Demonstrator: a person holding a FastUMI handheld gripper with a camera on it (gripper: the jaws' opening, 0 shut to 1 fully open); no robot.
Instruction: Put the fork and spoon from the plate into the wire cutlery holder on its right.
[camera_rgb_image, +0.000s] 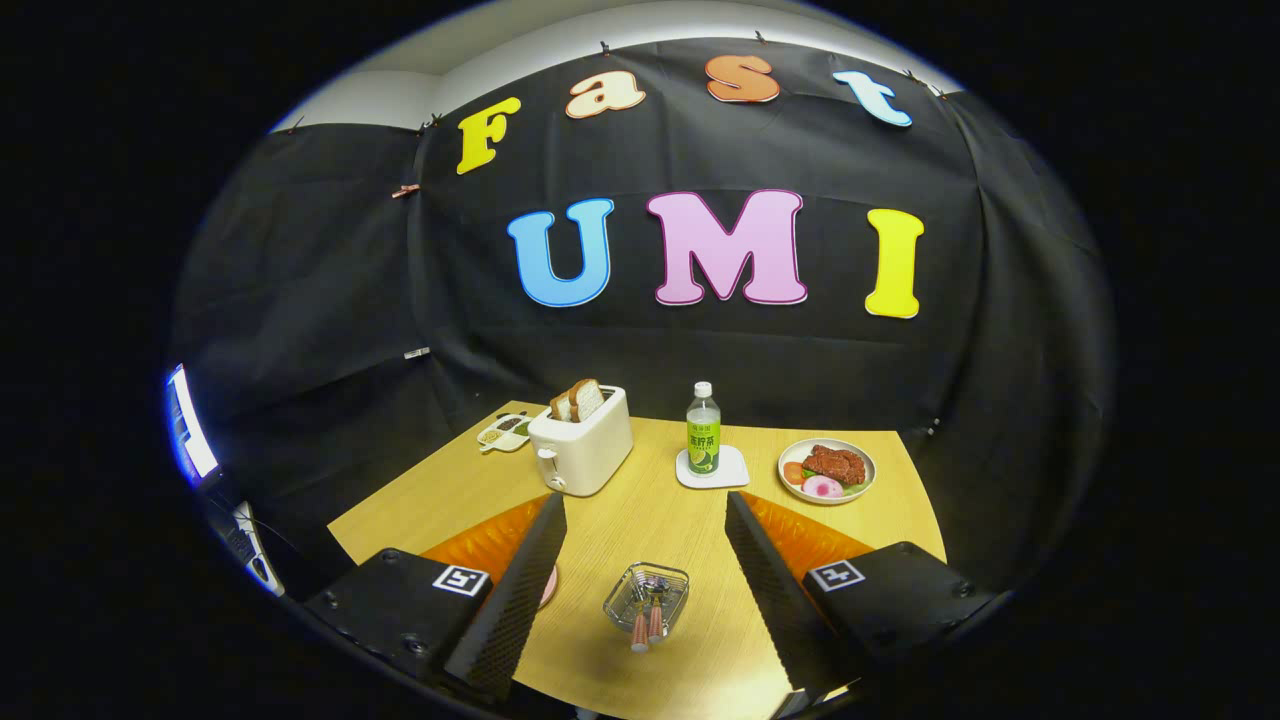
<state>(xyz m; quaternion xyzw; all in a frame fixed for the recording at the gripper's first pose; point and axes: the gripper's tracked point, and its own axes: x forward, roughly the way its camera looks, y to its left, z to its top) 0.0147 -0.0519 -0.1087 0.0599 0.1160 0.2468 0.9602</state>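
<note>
Hand-held gripper (645, 590): released, empty, raised above holder.
Holder (646, 597): on table (660, 520), between fingers.
Fork, spoon (646, 615): inside holder, handles leaning out toward the gripper.
Plate (548, 585): left of holder, mostly hidden.
Status: task looks complete.

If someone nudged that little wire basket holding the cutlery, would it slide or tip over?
The wire cutlery holder, between the open jaws, looks thin and light, so it would probably slide on the smooth wooden table. It sits low and wide, so tipping seems unlikely. The two handles sticking out might rattle or shift.
</note>
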